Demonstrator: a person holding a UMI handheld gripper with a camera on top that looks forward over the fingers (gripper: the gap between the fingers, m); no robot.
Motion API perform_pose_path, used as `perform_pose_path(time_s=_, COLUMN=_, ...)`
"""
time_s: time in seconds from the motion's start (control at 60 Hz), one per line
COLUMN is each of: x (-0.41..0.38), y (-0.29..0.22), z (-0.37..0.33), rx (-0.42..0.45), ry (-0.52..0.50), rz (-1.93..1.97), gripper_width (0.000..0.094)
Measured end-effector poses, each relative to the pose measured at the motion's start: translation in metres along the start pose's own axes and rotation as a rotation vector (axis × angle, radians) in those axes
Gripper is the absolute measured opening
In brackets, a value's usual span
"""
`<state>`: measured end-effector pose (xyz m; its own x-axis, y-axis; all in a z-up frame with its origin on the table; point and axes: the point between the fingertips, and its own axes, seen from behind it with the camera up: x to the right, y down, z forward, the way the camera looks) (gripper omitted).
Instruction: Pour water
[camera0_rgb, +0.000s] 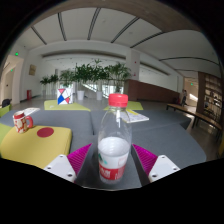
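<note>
A clear plastic water bottle (114, 140) with a red cap and a red and white label stands upright between my fingers. It is about one third full. My gripper (113, 150) is shut on it: the magenta pads (82, 157) press on its two sides at label height. The bottle's base is level with the grey table (170, 140) or just above it; I cannot tell which. A red mug (22, 121) stands far off to the left on a yellow mat (35, 143).
A second yellow mat (62, 104) with a red, white and blue object (64, 97) lies farther back. Papers (137, 116) lie beyond the bottle to the right. Potted plants (90, 75) line the table's far end in a large hall.
</note>
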<state>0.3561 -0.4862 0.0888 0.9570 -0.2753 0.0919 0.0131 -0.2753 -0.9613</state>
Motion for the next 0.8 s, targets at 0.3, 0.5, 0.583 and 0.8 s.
perform_pose_path(time_s=0.3, x=-0.020, y=-0.005, z=0.006, rx=0.028, ry=0.015, rz=-0.028, gripper_width=0.0365)
perform_pose_path(time_s=0.5, x=-0.009, y=-0.035, z=-0.008, rx=0.048, ry=0.122, rz=-0.131, gripper_width=0.0332)
perform_pose_path(time_s=0.583, x=0.003, y=-0.073, z=-0.015, rx=0.088, ry=0.203, rz=-0.217, gripper_width=0.0332)
perform_pose_path(time_s=0.8, x=-0.035, y=-0.240, z=-0.031, rx=0.307, ry=0.430, rz=-0.694, gripper_width=0.0334)
